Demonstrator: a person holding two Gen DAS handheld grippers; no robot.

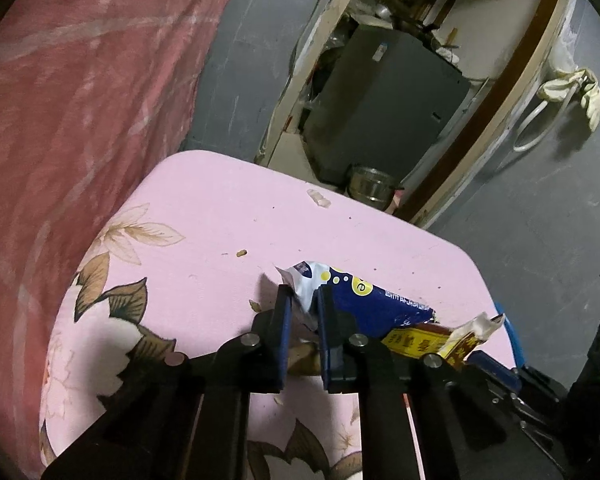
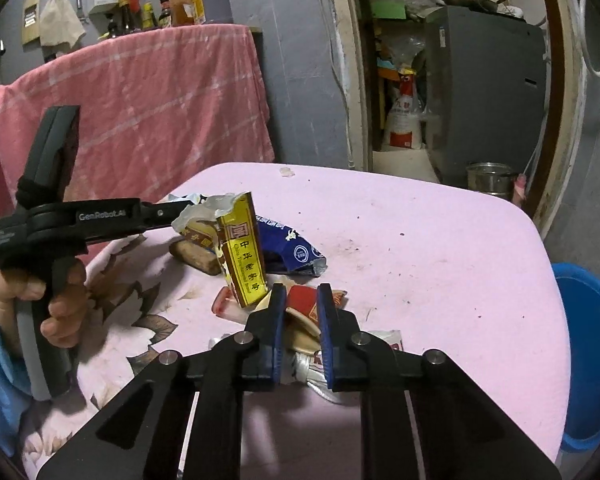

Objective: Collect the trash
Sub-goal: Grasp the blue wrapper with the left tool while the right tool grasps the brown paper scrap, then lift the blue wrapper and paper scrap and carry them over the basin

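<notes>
In your left wrist view, your left gripper (image 1: 305,296) is clamped on the crinkled white end of the glossy blue snack wrapper (image 1: 364,300), which lies on the pink floral tablecloth (image 1: 204,216) beside a small crumb (image 1: 241,253): nothing looks binned yet. In your right wrist view, your right gripper (image 2: 302,300) pinches a crumpled red-and-cream foil-lined wrapper (image 2: 302,304), while the stiff yellow packet (image 2: 242,256) and brown cake (image 2: 194,256) remain, with the smooth blue plastic bin (image 2: 592,352) at the table's edge.

A red wrapper (image 2: 305,307) was clamped by the right gripper (image 2: 302,304); a yellow packet (image 2: 242,252) was propped upright just beside; a blue bin (image 2: 588,356) was seen at the pink table (image 2: 440,260).
</notes>
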